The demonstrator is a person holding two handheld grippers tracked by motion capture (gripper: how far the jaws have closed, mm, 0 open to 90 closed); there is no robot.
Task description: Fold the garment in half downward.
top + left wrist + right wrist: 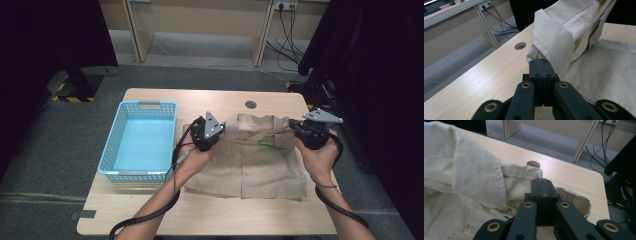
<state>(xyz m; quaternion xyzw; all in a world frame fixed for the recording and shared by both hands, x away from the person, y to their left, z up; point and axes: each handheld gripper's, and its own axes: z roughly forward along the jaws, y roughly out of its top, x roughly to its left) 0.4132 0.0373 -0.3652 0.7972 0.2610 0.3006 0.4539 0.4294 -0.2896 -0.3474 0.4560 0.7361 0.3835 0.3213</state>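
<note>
A blue plastic basket (pixel 137 140), rectangular with latticed walls, sits at the left edge of the surface (pixel 150 210), which is pale wood-grain with rounded corners and a round cable hole (pixel 250 104) near its far edge. Just right of the basket, across the middle and right of the surface, lies a beige shirt (pixel 250 165) of soft woven cloth, front up, with stitched hems, small round buttons and a thin green strip near the collar. Its lower half lies flat; its top edge near the far side is lifted and bunched.

The left claw (pixel 214 131) sits at the shirt's top left corner, jaws pressed fully together on a fold of the cloth; in the left gripper view the fabric rises right from the left claw's tips (pixel 540 60). The right claw (pixel 291 123) is at the shirt's top right corner, near the right edge, jaws likewise squeezed together on cloth, which bunches around its tips (pixel 541 180) in the right gripper view. A black cable trails from each toward the near edge.
</note>
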